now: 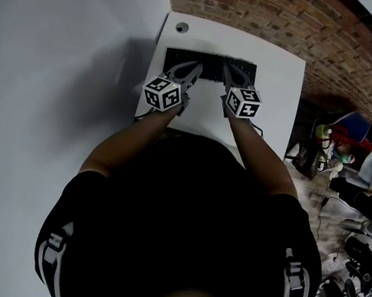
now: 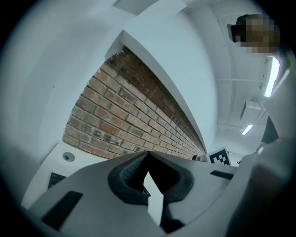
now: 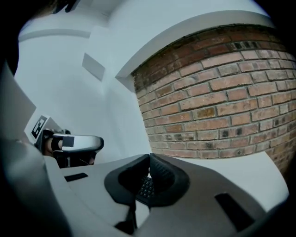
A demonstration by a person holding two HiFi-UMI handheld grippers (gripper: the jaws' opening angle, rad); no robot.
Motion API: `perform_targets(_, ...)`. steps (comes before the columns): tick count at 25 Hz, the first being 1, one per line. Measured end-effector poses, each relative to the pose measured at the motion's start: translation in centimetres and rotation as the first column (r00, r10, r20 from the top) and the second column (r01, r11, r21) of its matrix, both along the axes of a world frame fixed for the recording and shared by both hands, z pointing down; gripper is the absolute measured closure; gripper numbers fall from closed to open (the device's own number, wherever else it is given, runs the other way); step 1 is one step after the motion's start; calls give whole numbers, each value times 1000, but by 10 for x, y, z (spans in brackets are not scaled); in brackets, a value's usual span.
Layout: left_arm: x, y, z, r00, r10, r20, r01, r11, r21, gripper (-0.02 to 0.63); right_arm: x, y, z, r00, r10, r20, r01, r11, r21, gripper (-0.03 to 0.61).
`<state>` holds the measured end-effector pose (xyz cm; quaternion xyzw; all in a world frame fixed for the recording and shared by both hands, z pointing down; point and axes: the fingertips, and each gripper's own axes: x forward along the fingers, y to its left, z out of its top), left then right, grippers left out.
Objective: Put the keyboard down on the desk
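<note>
Keyboard (image 1: pixel 211 65) laid flat on the white table (image 1: pixel 278 82)
Black, slim, rectangular; left gripper (image 1: pixel 197 67) and right gripper (image 1: pixel 226 68) jaws are seen pinched together, empty.

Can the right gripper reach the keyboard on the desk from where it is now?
Probably yes. The right gripper hangs just over the keyboard, which lies flat on the desk, and nothing stands between them. Its jaws are shut, so they must open first.
</note>
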<state>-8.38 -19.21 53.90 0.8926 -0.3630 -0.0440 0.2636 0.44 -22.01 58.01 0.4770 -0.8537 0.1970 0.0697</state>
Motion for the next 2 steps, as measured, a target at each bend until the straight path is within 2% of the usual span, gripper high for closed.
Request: perform_targets(2,-1,3,-6,1000,-2,14,1,1000,25,591,0,4,-3,1000,-3,-9,3,1000,12,540)
